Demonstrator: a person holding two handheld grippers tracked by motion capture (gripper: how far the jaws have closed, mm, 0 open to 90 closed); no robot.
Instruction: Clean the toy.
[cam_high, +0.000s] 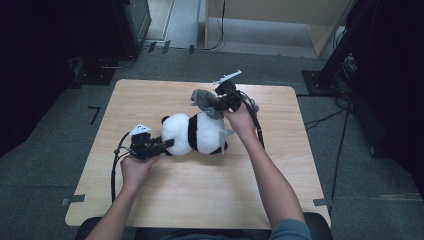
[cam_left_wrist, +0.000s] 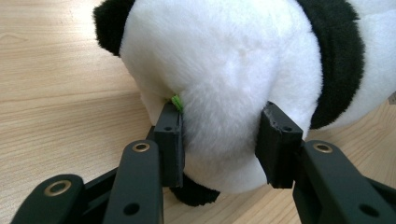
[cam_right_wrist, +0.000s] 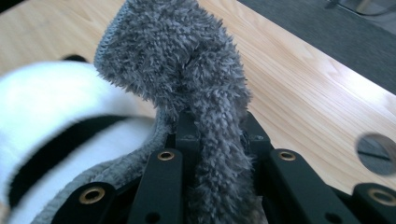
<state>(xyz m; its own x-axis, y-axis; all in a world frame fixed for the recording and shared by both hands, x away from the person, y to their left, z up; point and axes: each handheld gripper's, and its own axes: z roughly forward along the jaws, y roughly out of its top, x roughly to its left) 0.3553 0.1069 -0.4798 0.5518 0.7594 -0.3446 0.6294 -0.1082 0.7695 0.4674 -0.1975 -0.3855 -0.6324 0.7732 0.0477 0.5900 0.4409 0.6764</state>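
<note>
High view, panda: the plush panda (cam_high: 195, 134) lies on its side near the middle of the wooden table (cam_high: 200, 190), white end to the left, black-banded body to the right.
High view, left gripper: my left gripper (cam_high: 167, 144) comes in level from the left and is clamped on the panda's white end; my left hand (cam_high: 134, 167) sits just nearer.
High view, right gripper: my right gripper (cam_high: 212, 102) is at the far right of the panda, lifted off the table, with a grey fuzzy cloth (cam_high: 205, 100) bunched in it; my right hand (cam_high: 241, 120) is just behind it.
Left gripper view, grip: my jaws pinch a rounded bulge of white fur on the panda (cam_left_wrist: 224, 84), pads pressed in on both sides (a small green tag (cam_left_wrist: 177, 101) peeks out by the left pad).
Right gripper view, grip: my jaws are closed on a fold of the grey cloth (cam_right_wrist: 205, 121), which stands up between them; the panda (cam_right_wrist: 56, 121) is low at the left, with the cloth's edge running along it.
Step in hand, my reading: working the cloth onto or off the panda; which, I cannot tell.
How to do it well: keep the left clamp steady as an anchor, pull the cloth along the body and not upward, so the panda doesn't lift or twist.
</note>
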